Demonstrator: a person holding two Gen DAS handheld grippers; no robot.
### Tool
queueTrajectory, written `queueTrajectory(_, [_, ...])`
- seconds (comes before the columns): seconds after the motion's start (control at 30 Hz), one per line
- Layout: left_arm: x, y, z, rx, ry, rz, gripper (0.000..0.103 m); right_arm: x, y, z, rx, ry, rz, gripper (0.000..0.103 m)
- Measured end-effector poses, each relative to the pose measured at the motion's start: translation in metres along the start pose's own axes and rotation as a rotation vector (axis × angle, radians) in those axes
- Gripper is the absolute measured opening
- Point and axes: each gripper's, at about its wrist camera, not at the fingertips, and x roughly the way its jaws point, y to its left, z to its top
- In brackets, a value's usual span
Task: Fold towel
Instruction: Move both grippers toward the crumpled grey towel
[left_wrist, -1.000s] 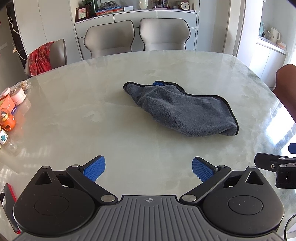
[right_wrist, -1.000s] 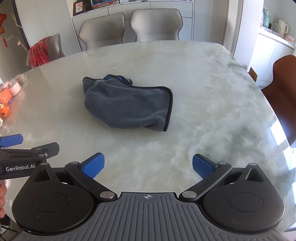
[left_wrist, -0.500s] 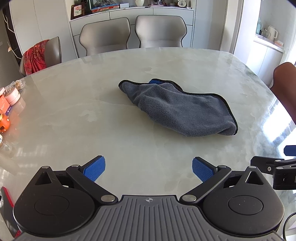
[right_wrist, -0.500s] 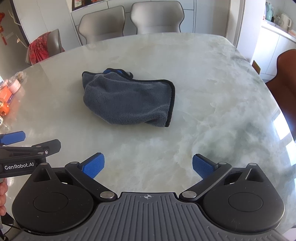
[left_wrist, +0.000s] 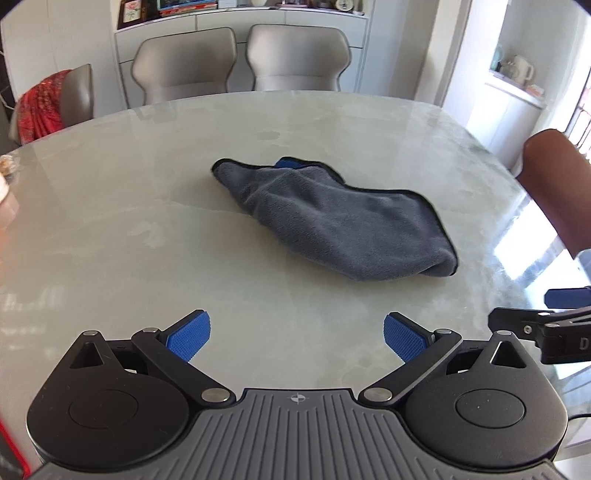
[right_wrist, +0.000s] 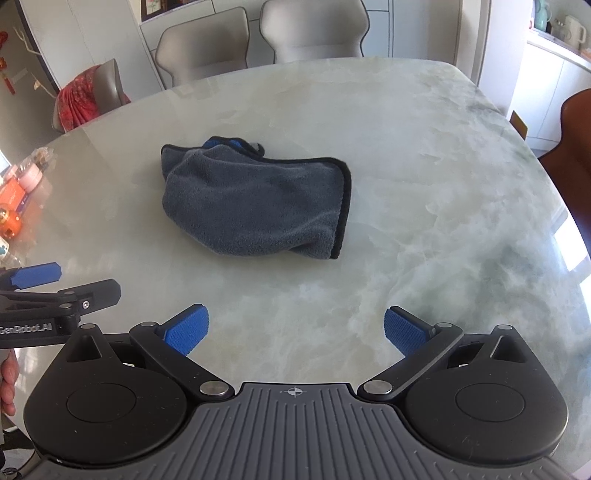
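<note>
Lying crumpled near the middle of the worktop (left_wrist: 110, 206): the towel (left_wrist: 332, 221), grey side up, a blue patch peeking out at its far edge, black hem running along its right end. Hovering on the near side of the towel, well apart from it: left claw (left_wrist: 297, 334) and right claw (right_wrist: 295, 332), both spread wide and holding nothing, probably readying for a corner each. Nothing folded yet; spreading flat likely needed first.

One towel (left_wrist: 332, 221), one table (left_wrist: 110, 221), two grippers, four chairs.
</note>
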Motion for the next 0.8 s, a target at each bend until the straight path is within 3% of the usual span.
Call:
queueTrajectory(0.17, [0.002, 0.003, 0.013, 0.066, -0.024, -0.028, 0.103, 0.004, -0.005, 0.011, -0.043, -0.015, -0.033, 0.103])
queueTrajectory(0.4, [0.012, 0.005, 0.034, 0.156, 0.017, -0.054, 0.103, 0.004, -0.008, 0.029, -0.146, -0.093, 0.005, 0.103])
queueTrajectory(0.57, [0.024, 0.023, 0.059, 0.088, 0.068, -0.115, 0.103, 0.006, -0.010, 0.049, -0.245, -0.147, 0.040, 0.103])
queueTrajectory(0.73, [0.044, 0.034, 0.084, 0.120, 0.135, -0.060, 0.102, 0.017, -0.012, 0.076, -0.277, -0.139, 0.034, 0.103])
queueTrajectory(0.8, [0.049, 0.039, 0.093, 0.150, 0.121, -0.061, 0.102, 0.025, -0.015, 0.086, -0.283, -0.127, 0.027, 0.102])
